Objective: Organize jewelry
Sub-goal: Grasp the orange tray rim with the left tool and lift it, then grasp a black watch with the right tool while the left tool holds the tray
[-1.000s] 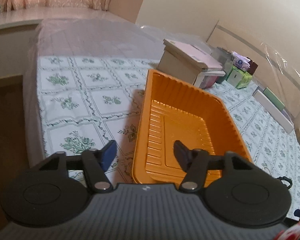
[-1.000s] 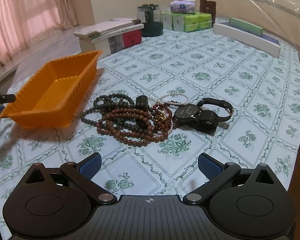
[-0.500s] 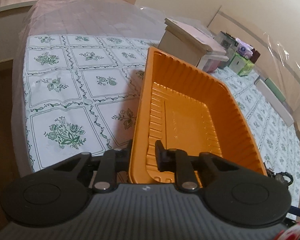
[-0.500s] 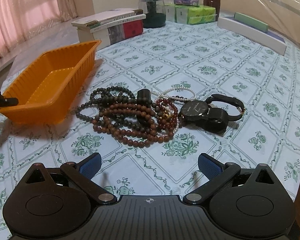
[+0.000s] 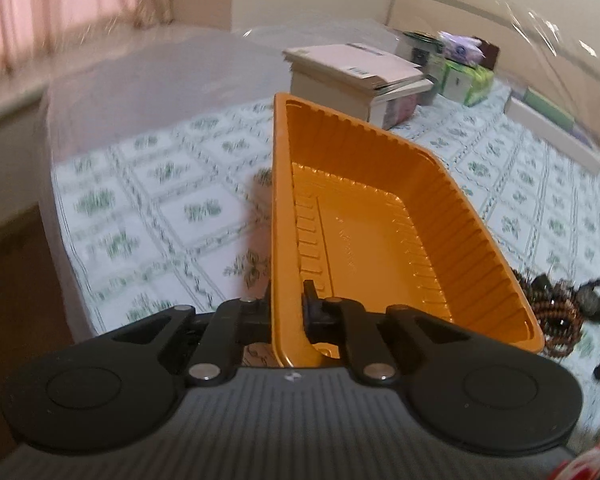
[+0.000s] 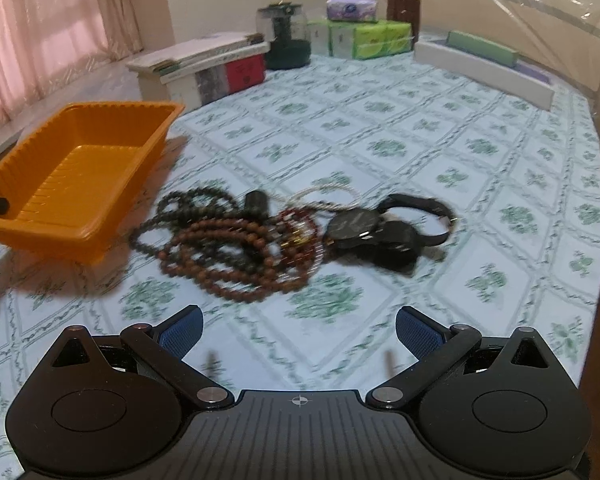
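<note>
Left tongs [image 5: 287, 312] pinch the orange plastic tray's [image 5: 380, 236] thin, light, flexible wall; right tongs [image 6: 299, 330] spread above limp, tangled bead strands [image 6: 236, 248], best lifted by a loop.

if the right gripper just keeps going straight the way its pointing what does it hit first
Probably the tangle of bead necklaces on the tablecloth. The right gripper is open and empty, and the beads lie directly ahead between its fingers; the black watch sits slightly right. Depth is hard to judge.

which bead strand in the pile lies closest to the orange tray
The dark greenish-black bead strand; its loops reach nearest the orange tray, left of the reddish-brown beads.
</note>
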Available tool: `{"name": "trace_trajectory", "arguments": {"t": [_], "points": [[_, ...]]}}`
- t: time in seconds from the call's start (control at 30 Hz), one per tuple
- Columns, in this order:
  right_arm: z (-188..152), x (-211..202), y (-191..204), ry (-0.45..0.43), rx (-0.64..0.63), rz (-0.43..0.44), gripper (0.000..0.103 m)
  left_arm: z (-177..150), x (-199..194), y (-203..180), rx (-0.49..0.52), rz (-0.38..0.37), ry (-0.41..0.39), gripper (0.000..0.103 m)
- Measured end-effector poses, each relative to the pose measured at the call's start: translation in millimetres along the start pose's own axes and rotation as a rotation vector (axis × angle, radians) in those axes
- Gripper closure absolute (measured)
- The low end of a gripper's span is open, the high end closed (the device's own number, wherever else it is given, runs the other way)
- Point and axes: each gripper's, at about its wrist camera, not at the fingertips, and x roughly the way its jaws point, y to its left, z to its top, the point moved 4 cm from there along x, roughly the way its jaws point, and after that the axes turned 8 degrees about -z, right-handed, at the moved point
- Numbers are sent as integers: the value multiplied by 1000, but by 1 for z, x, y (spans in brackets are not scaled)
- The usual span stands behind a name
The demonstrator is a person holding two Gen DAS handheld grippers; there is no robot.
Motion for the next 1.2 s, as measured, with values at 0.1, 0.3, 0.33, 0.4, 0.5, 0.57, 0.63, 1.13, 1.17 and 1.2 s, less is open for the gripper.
{"name": "trace_trajectory", "arguments": {"t": [0.1,0.3,0.33,0.4,0.5,0.57,0.63,1.13,1.17,1.2], "points": [[3,3,-18,-25,15,-32,1,11,-8,-12,105,48,-5,95],[23,14,-55,-84,7,-70,15,27,-15,-21,246,107,9,100],[27,17,-60,-94,-3,-75,18,28,-14,-21,255,108,14,100],[35,23,-68,-109,-41,-70,24,27,-14,-23,269,111,18,100],[46,34,-74,-116,-137,-73,36,26,-13,-25,282,111,25,100],[51,42,-76,-107,-192,-68,46,26,-13,-25,282,111,29,100],[54,52,-76,-83,-254,-61,52,27,-12,-24,281,111,32,100],[67,70,-73,52,-505,-8,65,37,-4,-30,433,101,124,100],[66,69,-74,59,-512,-9,67,37,-4,-31,439,103,124,100],[64,71,-75,66,-520,-11,69,37,-4,-31,443,105,124,100]]}}
